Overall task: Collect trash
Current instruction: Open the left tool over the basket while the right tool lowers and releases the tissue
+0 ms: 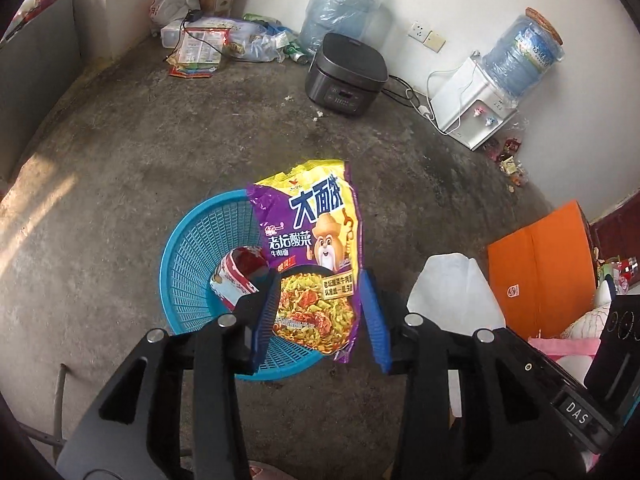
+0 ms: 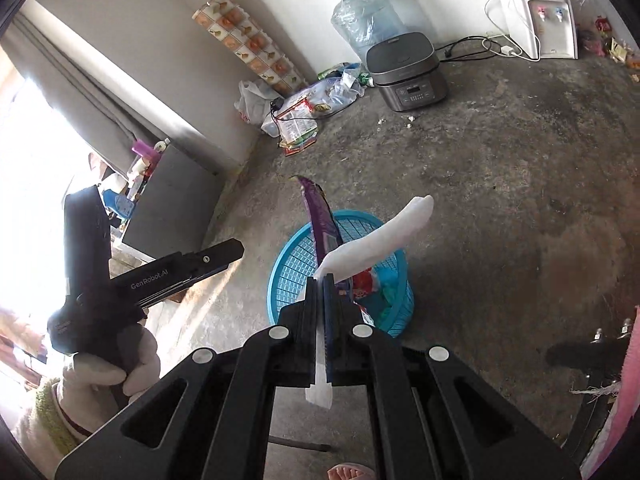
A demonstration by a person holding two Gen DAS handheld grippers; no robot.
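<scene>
Left wrist view: the left gripper (image 1: 320,316) hangs with jaws spread, the glossy purple-and-yellow noodle wrapper (image 1: 316,252) just ahead of them over a round blue mesh basket (image 1: 188,256).

Right wrist view: the right gripper (image 2: 324,296) pinches a soft white tissue (image 2: 376,240), curling forward above the basket (image 2: 292,268).

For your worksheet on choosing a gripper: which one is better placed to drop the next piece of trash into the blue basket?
Right. The right gripper is shut on the white tissue just above the basket; the left gripper is open, holding nothing.
</scene>
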